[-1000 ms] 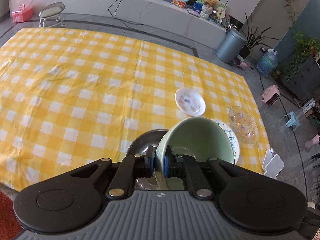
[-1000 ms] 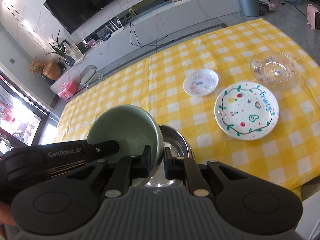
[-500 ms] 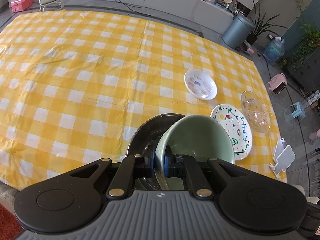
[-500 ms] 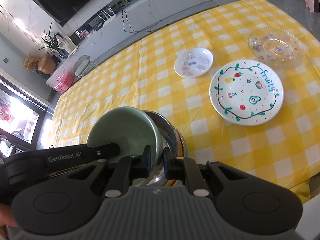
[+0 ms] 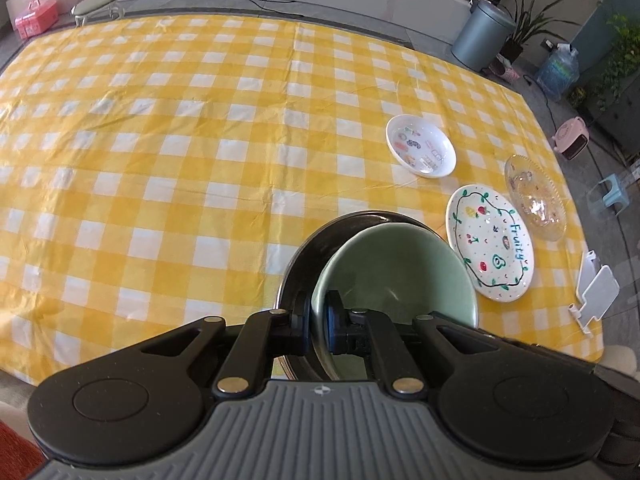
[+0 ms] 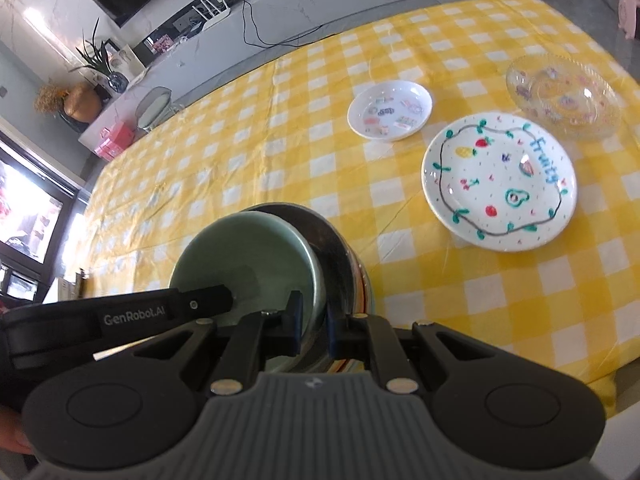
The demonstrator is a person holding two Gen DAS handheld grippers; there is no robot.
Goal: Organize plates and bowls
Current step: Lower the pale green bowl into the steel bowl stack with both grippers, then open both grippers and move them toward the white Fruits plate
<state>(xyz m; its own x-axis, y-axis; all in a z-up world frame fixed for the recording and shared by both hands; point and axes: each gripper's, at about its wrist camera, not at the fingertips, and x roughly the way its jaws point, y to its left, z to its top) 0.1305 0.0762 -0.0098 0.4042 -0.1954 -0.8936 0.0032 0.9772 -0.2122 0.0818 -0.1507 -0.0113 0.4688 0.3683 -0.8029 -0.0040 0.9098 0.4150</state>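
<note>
A pale green bowl (image 5: 394, 268) sits tilted inside a steel bowl (image 5: 308, 248) at the near table edge. My left gripper (image 5: 319, 322) is shut on the green bowl's near rim. My right gripper (image 6: 313, 326) is shut across the green bowl (image 6: 244, 256) and steel bowl (image 6: 334, 248) rims from the other side; a striped bowl (image 6: 362, 300) shows under them. On the right lie a small white dish (image 5: 421, 146), a "Fruity" plate (image 5: 490, 242) and a clear glass plate (image 5: 535, 197).
The yellow checked tablecloth (image 5: 180, 140) covers the table. A white phone stand (image 5: 596, 294) stands at the right corner. A grey bin (image 5: 482, 34), a stool (image 5: 98, 2) and a pink box (image 5: 36, 24) stand on the floor beyond.
Both grippers and the green bowl have come lower; the green bowl now sits deeper in the steel bowl. The plates on the right have not moved.
</note>
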